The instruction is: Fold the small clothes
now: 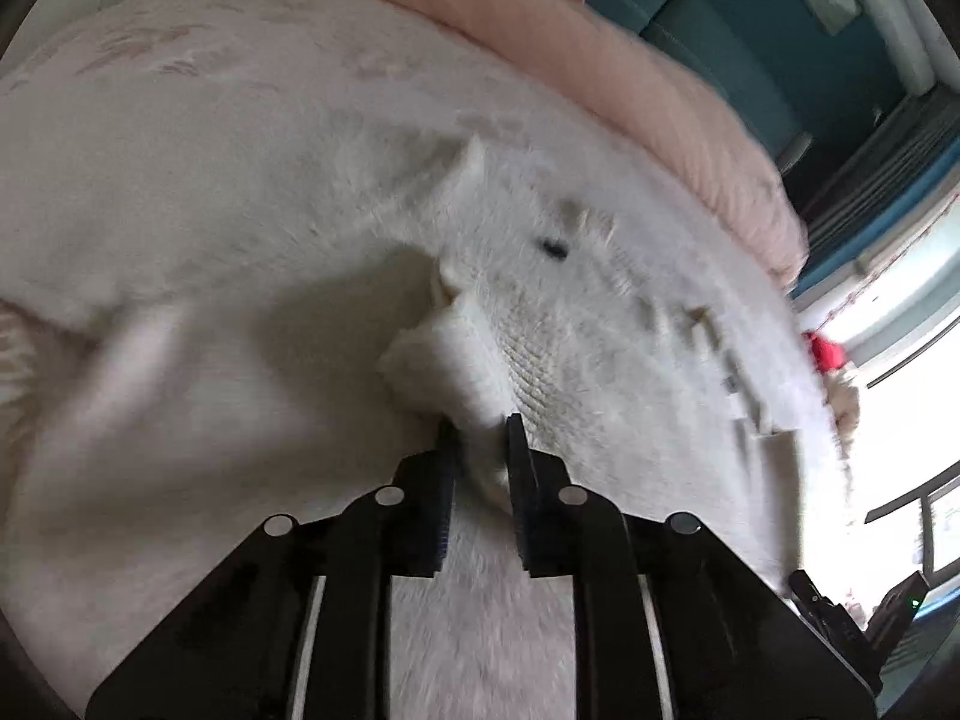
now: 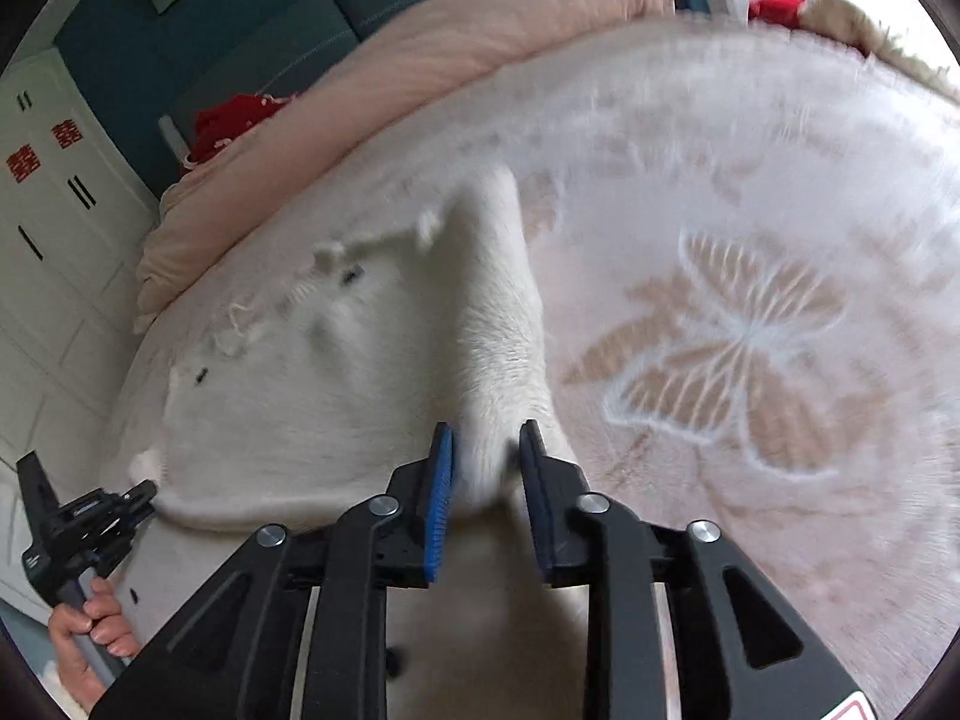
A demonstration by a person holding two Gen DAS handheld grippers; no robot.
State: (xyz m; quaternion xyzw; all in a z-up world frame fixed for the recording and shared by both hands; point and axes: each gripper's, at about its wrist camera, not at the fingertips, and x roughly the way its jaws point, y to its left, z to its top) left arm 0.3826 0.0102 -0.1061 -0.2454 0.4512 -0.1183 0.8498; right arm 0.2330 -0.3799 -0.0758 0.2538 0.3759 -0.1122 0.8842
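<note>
Far left in the right wrist view stands a white cabinet (image 2: pixel 54 228) with two red paper emblems (image 2: pixel 45 147); their characters are too blurred to read. Below it, a hand (image 2: pixel 90 630) holds the left gripper (image 2: pixel 144 492), its tips pressed onto the near left edge of the white fluffy garment (image 2: pixel 336 396). Only this view shows that hand, the cabinet and the butterfly pattern (image 2: pixel 738 342) on the pale bedspread (image 2: pixel 780 150) to the right. The right gripper (image 2: pixel 486 444) pinches a raised fold of the garment between its blue pads.

The left wrist view shows the left gripper (image 1: pixel 483 438) nipping a ribbed cuff-like edge of the garment (image 1: pixel 540 312), which lies spread on the bedspread (image 1: pixel 180 180). A pink quilt (image 1: pixel 600 60) lies along the far side. At the right edge, a window (image 1: pixel 912 408) appears only here.
</note>
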